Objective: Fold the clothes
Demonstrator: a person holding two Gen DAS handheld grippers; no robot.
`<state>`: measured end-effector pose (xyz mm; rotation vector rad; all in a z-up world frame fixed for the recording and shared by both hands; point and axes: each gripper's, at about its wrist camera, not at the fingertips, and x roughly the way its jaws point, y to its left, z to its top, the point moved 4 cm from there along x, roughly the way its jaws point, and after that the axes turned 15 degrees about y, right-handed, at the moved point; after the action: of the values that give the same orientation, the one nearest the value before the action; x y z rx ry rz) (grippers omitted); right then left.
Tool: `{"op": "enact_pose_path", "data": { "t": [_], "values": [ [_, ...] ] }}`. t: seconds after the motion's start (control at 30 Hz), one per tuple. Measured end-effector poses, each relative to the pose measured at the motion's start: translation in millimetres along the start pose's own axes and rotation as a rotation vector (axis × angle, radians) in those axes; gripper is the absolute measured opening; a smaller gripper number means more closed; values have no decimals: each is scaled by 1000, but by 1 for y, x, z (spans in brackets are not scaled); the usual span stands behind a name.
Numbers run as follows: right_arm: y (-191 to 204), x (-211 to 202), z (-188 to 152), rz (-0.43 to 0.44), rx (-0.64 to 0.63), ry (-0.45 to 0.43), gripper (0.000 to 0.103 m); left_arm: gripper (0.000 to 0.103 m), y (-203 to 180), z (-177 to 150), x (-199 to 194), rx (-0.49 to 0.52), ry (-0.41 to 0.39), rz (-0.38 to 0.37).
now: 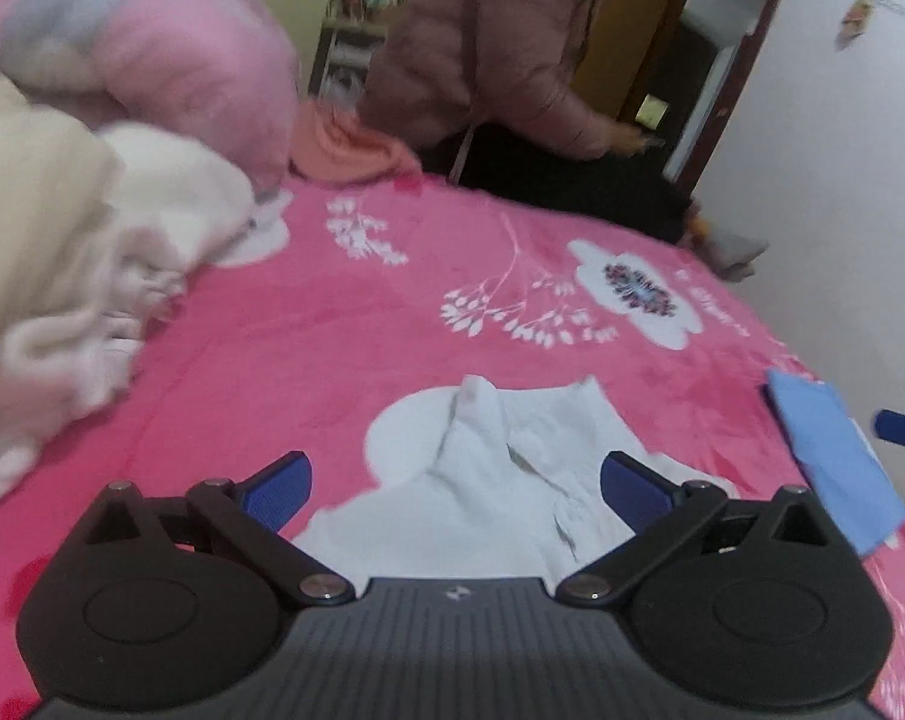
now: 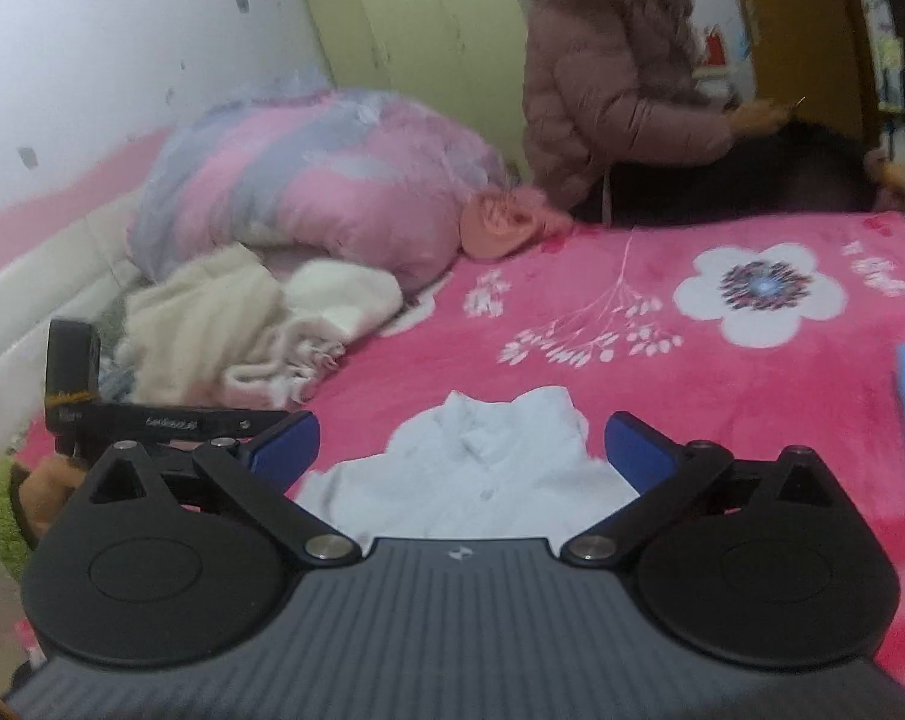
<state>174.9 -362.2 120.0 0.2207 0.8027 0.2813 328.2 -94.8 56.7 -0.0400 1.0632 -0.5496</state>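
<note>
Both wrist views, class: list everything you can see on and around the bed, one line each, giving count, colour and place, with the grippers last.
white shirt: one, white, crumpled on the near part of the bed, in front of both grippers
bedspread: one, bright pink with white flowers, covering the bed
blue cloth: one, blue, flat at the bed's right edge
cream blankets: a heap, cream and white, left side of the bed
quilt: one, pink and lilac, bundled behind the blankets
peach cloth: one, peach, far edge beside the quilt
wardrobe: one, pale green, against the far wall
person: one, in a dusty pink padded jacket, standing beyond the bed
left gripper: one, black with blue pads, open, holding nothing
right gripper: one, black with blue pads, open, holding nothing
</note>
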Motion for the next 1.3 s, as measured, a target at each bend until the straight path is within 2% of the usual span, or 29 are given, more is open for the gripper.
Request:
{"op": "enact_pose_path", "data": {
  "t": [0.1, 0.17, 0.33, 0.43, 0.47, 0.5, 0.53, 0.57, 0.6, 0.63, 0.77, 0.9, 0.97, 1.1, 1.13, 1.17, 1.2, 1.23, 1.27, 1.3],
  "values": [
    [-25, 63, 25, -24, 35, 58, 101, 96, 3, 23, 47, -14, 24, -1],
    [-41, 101, 36, -25, 79, 97, 99, 87, 6, 32, 70, -25, 42, -5],
    [-75, 175, 46, -10, 188, 209, 74, 73, 11, 45, 112, -50, 86, -36],
    [-86, 204, 47, -1, 232, 258, 63, 65, 11, 48, 118, -43, 70, -50],
    [-88, 211, 48, 13, 242, 268, 60, 57, 10, 49, 119, -37, 63, -56],
    [-89, 218, 49, 27, 249, 277, 52, 53, 9, 49, 120, -36, 60, -63],
    [-88, 223, 49, 36, 249, 282, 42, 43, 9, 50, 121, -37, 58, -70],
    [-87, 225, 48, 35, 245, 287, 33, 27, 9, 51, 123, -38, 55, -78],
    [-85, 228, 48, 35, 242, 292, 18, 16, 7, 51, 123, -36, 56, -92],
    [-84, 229, 47, 35, 237, 294, 9, 4, 6, 52, 123, -33, 57, -108],
    [-78, 217, 46, 45, 216, 267, 4, 4, -9, 45, 102, 47, -26, -144],
    [-64, 181, 46, 46, 146, 210, 3, 4, -24, 32, 62, 147, -123, -162],
    [-51, 160, 42, 33, 73, 185, 3, 4, -34, 19, 39, 234, -169, -150],
    [-22, 115, 15, 2, -117, 156, 5, 6, -54, -24, 4, 447, -182, -135],
    [-14, 104, 6, -8, -166, 153, 6, 16, -56, -38, 3, 490, -158, -114],
    [-9, 96, -4, -22, -209, 161, 6, 32, -57, -53, 3, 530, -129, -91],
    [-6, 93, -18, -41, -239, 191, 8, 43, -58, -68, 3, 571, -100, -67],
    [-3, 90, -32, -60, -270, 221, 16, 60, -59, -83, 3, 611, -71, -44],
    [-1, 88, -45, -80, -294, 252, 22, 61, -57, -95, 4, 636, -55, -13],
    [-1, 87, -57, -105, -307, 286, 32, 61, -54, -105, 4, 646, -41, 1]
  ]
}}
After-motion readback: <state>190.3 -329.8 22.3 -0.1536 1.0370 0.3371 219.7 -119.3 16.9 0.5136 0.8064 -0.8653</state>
